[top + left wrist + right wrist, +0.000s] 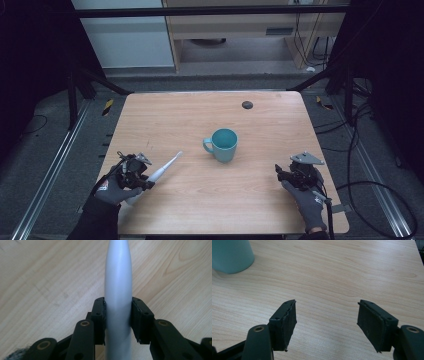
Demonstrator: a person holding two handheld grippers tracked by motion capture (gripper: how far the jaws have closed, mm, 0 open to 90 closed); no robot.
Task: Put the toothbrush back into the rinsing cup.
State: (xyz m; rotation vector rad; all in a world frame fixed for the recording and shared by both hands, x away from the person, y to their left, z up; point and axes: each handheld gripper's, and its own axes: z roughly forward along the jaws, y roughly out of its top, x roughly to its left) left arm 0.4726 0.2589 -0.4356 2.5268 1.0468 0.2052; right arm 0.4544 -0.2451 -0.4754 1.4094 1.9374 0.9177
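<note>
The left gripper [118, 320] had its fingers [98, 315] clamped on a white tapered plastic toothbrush handle [118, 290]. The right gripper [327, 325] stood spread and empty over the wooden bench [337, 272], a teal ceramic mug [230, 255] beyond its left finger.

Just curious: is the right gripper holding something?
No, the right gripper is open, with bare table between its jaws.

A teal mug [221, 144] stands mid-table [200, 210], a dark round knob [247, 105] near the far edge
</note>
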